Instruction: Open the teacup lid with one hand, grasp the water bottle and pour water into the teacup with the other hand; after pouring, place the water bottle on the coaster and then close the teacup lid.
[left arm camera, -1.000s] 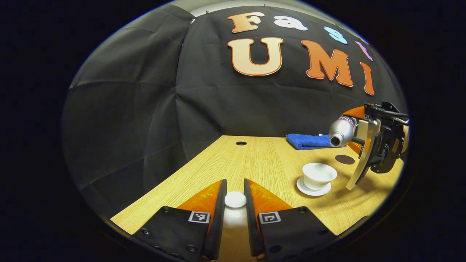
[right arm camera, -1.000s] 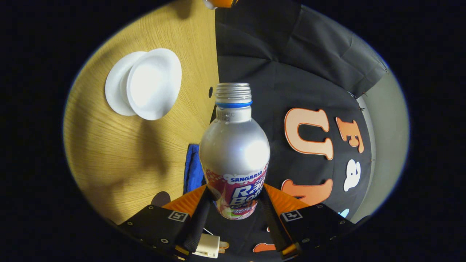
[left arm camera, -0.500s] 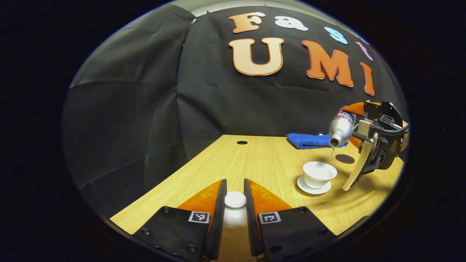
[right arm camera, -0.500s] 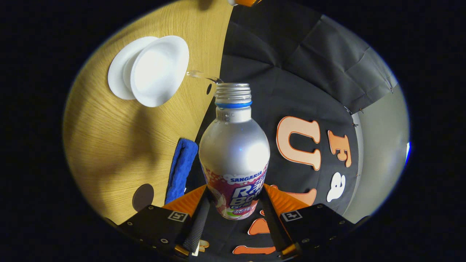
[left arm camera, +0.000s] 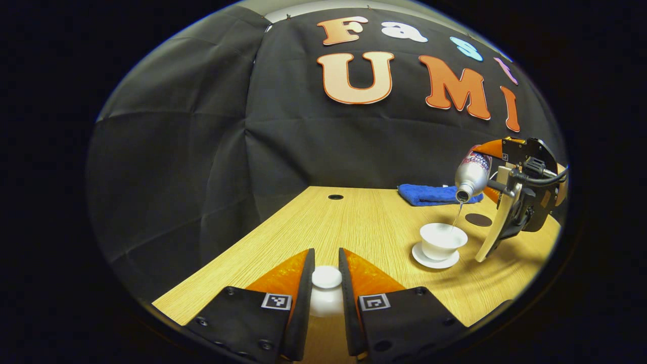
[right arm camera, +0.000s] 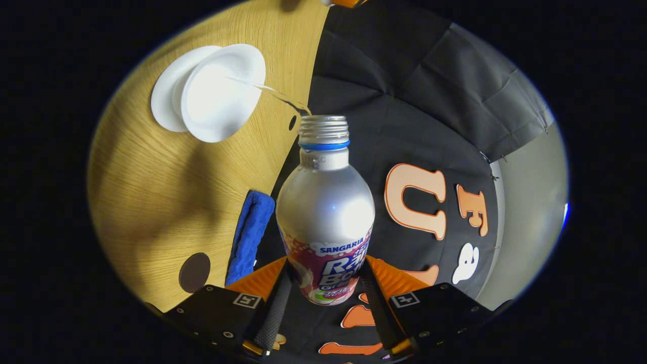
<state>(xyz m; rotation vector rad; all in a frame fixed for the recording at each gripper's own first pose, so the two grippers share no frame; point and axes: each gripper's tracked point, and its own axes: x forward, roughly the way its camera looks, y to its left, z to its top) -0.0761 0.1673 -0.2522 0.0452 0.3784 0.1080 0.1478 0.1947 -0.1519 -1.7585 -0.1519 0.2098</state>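
Bottle (right arm camera: pixel 325 212), pinched in the right tongs (right arm camera: pixel 323 298), hung tilted above the cup (left arm camera: pixel 443 240) on the counter (left arm camera: pixel 354 227), a thin stream landing inside. Left tongs (left arm camera: pixel 326 293) pinched the lid (left arm camera: pixel 326 277). Best kept the tilt shallow and the mouth over the cup's centre.

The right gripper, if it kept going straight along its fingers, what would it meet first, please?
Probably the black cloth wall: the right gripper points the bottle past the table edge, though depth is unclear.
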